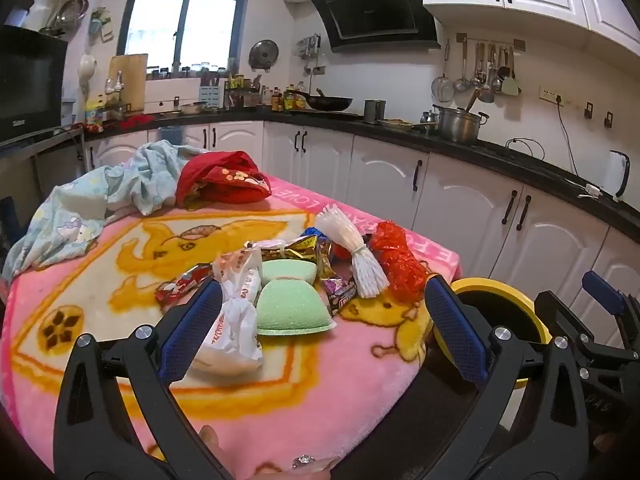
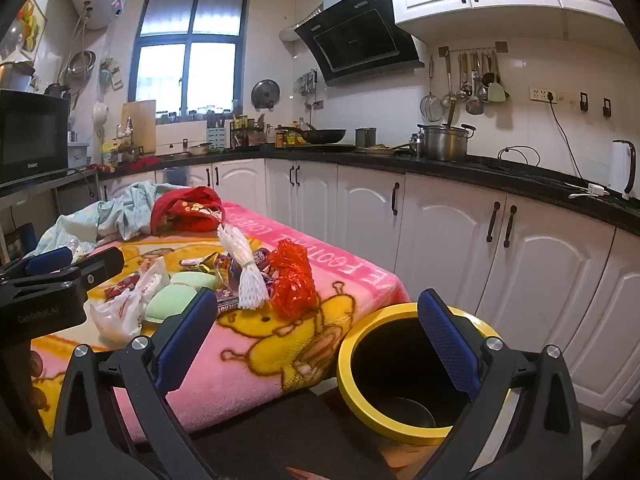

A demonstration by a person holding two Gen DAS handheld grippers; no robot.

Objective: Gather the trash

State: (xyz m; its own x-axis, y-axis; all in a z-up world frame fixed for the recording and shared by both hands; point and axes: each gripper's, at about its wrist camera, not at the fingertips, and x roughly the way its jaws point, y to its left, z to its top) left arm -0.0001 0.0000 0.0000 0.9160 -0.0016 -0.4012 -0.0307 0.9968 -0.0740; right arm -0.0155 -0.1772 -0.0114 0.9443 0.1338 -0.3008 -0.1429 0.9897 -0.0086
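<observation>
A pile of trash lies on the pink blanket-covered table [image 1: 280,400]: a knotted white plastic bag [image 1: 236,320], green foam pieces [image 1: 288,308], a white foam net [image 1: 356,256], a crumpled red plastic bag [image 1: 400,264] and several snack wrappers [image 1: 180,286]. My left gripper [image 1: 322,290] hovers open just before the pile, with the white bag beside its left pad. A yellow-rimmed black bin [image 2: 348,344] stands off the table's right corner. My right gripper [image 2: 316,300] is open over the gap between table and bin, holding nothing. The red bag [image 2: 292,280] and foam net [image 2: 248,276] lie ahead of it.
A light blue garment [image 1: 120,188] and a red cloth [image 1: 224,184] are heaped at the table's far left. White cabinets [image 2: 440,240] under a black counter run behind and to the right. A microwave [image 2: 32,136] stands at the left.
</observation>
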